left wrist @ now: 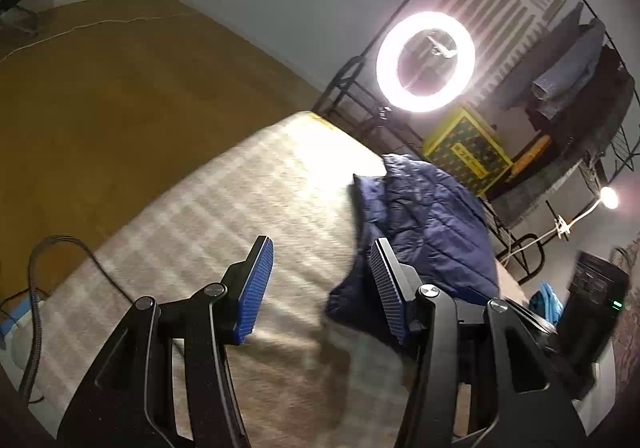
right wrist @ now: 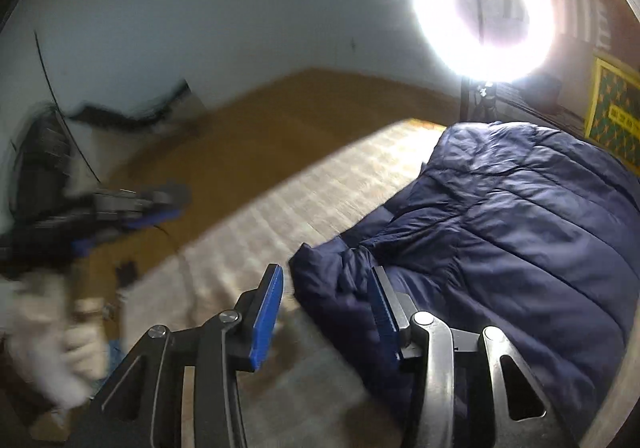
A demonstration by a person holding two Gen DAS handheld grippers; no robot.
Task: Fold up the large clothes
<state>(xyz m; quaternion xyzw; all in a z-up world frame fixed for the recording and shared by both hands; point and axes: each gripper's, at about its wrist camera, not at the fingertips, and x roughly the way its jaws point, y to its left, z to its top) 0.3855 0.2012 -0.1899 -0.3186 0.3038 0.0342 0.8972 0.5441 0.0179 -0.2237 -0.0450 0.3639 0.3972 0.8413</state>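
Both jaws apart, probably empty, one navy jacket (right wrist: pixel 500 232)

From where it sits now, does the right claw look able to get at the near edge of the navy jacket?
Probably yes. The right claw is open, with the crumpled near edge of the navy puffer jacket lying just ahead of its pads on the mattress. Nothing stands between them.
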